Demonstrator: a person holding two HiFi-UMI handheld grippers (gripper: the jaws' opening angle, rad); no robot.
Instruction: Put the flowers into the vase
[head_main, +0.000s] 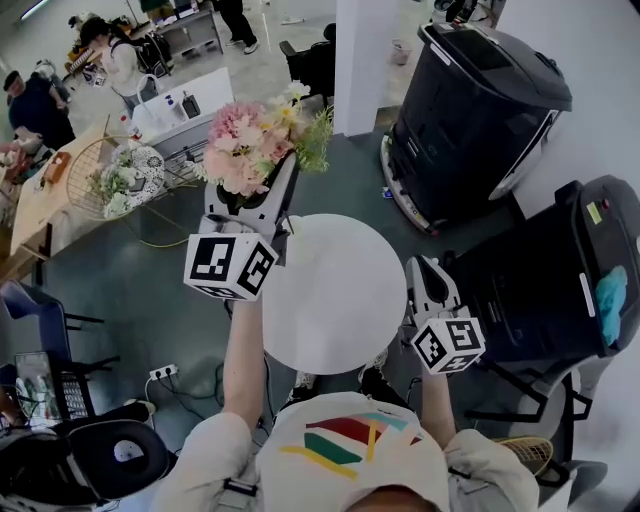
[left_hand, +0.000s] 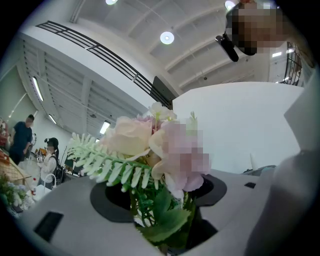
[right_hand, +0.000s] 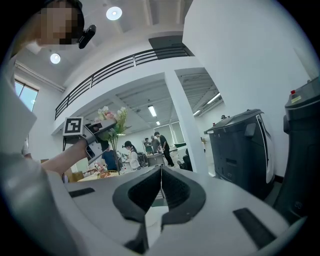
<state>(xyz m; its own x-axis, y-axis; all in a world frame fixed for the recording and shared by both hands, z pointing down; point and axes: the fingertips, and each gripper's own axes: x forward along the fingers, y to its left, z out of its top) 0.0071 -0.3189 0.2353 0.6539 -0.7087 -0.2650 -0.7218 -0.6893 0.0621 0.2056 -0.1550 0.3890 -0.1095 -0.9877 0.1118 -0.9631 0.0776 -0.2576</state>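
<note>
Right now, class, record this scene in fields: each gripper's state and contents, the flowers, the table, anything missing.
flowers: pink and cream blooms with green leaves, bunched
left gripper: shut on the flowers' stems, held up
right gripper: shut, nothing between its jaws
table: round, white, before the person
vase: not seen in any view

This was a big open workspace, more hall than room. A high ceiling carried round lights (right_hand: 114, 13), and a railed mezzanine (right_hand: 115, 67) ran along the far wall behind a square white pillar (head_main: 360, 60). The floor (head_main: 180, 300) was bare grey, with a power strip (head_main: 163, 372) lying on it near an office chair (head_main: 110, 455) at the near left. At the far left, people (head_main: 110, 55) worked at long tables (head_main: 40, 200) with a wicker basket (head_main: 85, 170). Two bulky black wheeled machines (head_main: 480, 100) stood at the right beside a small round white table (head_main: 335, 295).
</note>
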